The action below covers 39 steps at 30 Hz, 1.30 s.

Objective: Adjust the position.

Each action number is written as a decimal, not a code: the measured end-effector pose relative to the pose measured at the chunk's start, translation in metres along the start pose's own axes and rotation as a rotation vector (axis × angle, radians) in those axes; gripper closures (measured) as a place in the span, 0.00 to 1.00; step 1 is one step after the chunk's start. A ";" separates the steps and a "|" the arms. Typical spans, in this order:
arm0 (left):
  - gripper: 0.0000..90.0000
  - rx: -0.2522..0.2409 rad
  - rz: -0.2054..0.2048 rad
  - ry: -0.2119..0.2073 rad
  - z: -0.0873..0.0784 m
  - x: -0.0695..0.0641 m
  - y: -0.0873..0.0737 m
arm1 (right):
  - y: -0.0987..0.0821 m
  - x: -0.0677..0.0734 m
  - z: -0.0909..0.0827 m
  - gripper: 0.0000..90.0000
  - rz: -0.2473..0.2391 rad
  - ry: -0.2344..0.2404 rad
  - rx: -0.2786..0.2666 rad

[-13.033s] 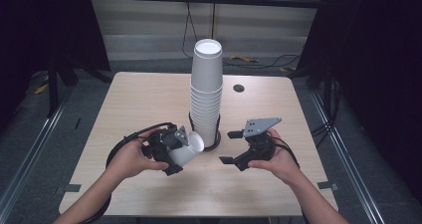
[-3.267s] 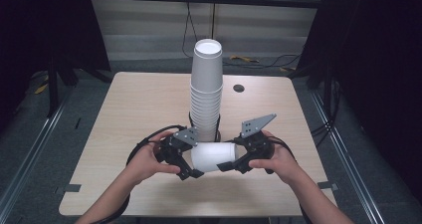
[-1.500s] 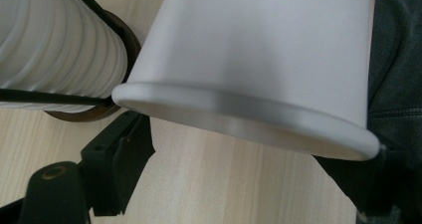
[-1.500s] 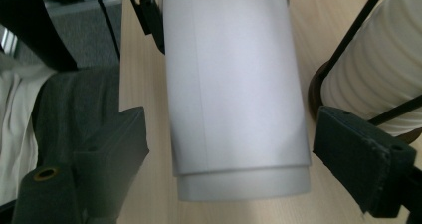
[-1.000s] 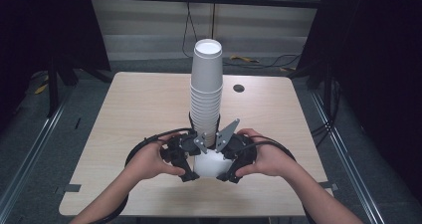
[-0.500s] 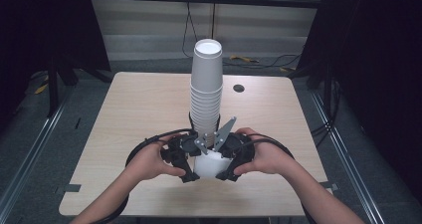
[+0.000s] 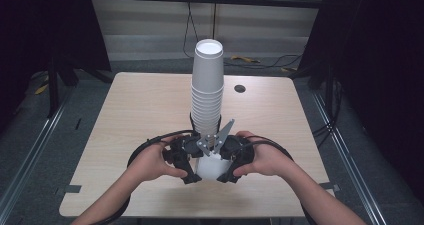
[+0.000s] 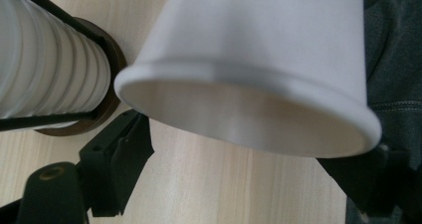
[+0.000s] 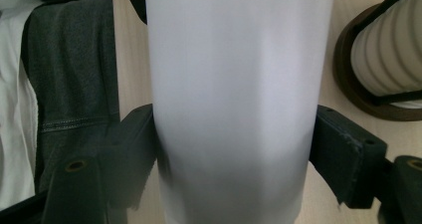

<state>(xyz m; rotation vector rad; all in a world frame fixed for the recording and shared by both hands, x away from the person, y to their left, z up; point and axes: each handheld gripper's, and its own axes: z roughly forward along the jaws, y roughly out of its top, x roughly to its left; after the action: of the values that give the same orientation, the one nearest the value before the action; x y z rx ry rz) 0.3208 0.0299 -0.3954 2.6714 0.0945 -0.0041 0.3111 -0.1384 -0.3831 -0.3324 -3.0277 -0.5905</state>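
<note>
White paper, a single cup (image 7: 212,166) sits low in the centre of the high view, below the cup stack (image 7: 207,92); the right gripper (image 7: 231,161) has just closed its jaws onto its body; the left gripper (image 7: 186,161) pinches its rim, jaws narrow; the handover looks under way.

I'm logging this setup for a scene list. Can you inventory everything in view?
Table: one, light wood, centre, with a dark round hole near its far edge.
Cup stack: one, white, upside down, mid-table in a black holder.
Cup: one, white, near edge, between both claws.
Cables: black, on the floor beyond the table.
Left claw: black, shut on the cup's rim.
Right claw: black, jaws have just been closing, now pressed on the cup's wall.
Hands: two, one per claw.
</note>
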 end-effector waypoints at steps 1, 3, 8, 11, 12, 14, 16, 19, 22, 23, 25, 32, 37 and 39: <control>0.18 0.000 0.000 0.000 0.000 0.000 0.000 | 0.000 0.000 0.000 0.27 0.000 0.000 0.000; 0.18 0.017 0.024 -0.004 -0.001 0.001 0.001 | -0.001 -0.001 0.001 0.27 -0.023 -0.002 0.011; 0.18 0.027 0.058 0.009 -0.004 0.003 0.000 | -0.002 0.000 0.003 0.28 0.004 -0.017 -0.001; 0.17 -0.027 0.019 0.019 -0.002 0.001 -0.001 | -0.003 -0.002 0.003 0.28 -0.035 -0.024 -0.013; 0.16 0.019 0.086 0.008 -0.007 0.006 -0.002 | -0.004 -0.001 0.004 0.28 -0.017 -0.022 -0.032; 0.15 -0.018 0.057 0.001 -0.005 0.005 -0.004 | -0.005 -0.001 0.004 0.28 -0.016 -0.019 -0.039; 0.15 -0.036 0.071 0.010 -0.007 0.005 -0.005 | -0.006 -0.001 0.004 0.28 -0.005 -0.017 -0.038; 0.14 -0.060 0.059 0.009 -0.009 0.005 -0.005 | -0.009 -0.001 0.005 0.28 0.003 -0.019 -0.041; 0.14 -0.067 0.053 0.023 -0.012 0.007 -0.006 | -0.012 -0.002 0.004 0.28 0.018 -0.019 -0.045; 0.14 -0.067 0.053 0.023 -0.012 0.007 -0.006 | -0.012 -0.002 0.004 0.28 0.018 -0.019 -0.045; 0.13 -0.096 0.031 0.024 -0.016 0.009 -0.009 | -0.017 -0.005 0.003 0.28 0.015 -0.025 -0.063; 0.13 -0.110 0.009 0.035 -0.018 0.013 -0.017 | -0.028 -0.009 0.000 0.27 0.027 -0.035 -0.094; 0.14 -0.137 -0.009 0.016 -0.020 0.014 -0.018 | -0.035 -0.011 0.001 0.27 0.059 -0.026 -0.101; 0.14 -0.167 -0.004 0.005 -0.025 0.016 -0.018 | -0.038 -0.013 0.002 0.27 0.071 -0.024 -0.130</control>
<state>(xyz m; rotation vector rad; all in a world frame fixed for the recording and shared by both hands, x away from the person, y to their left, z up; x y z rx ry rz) 0.3351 0.0580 -0.3813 2.5045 0.0969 0.0086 0.3159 -0.1750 -0.3997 -0.4532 -2.9923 -0.7853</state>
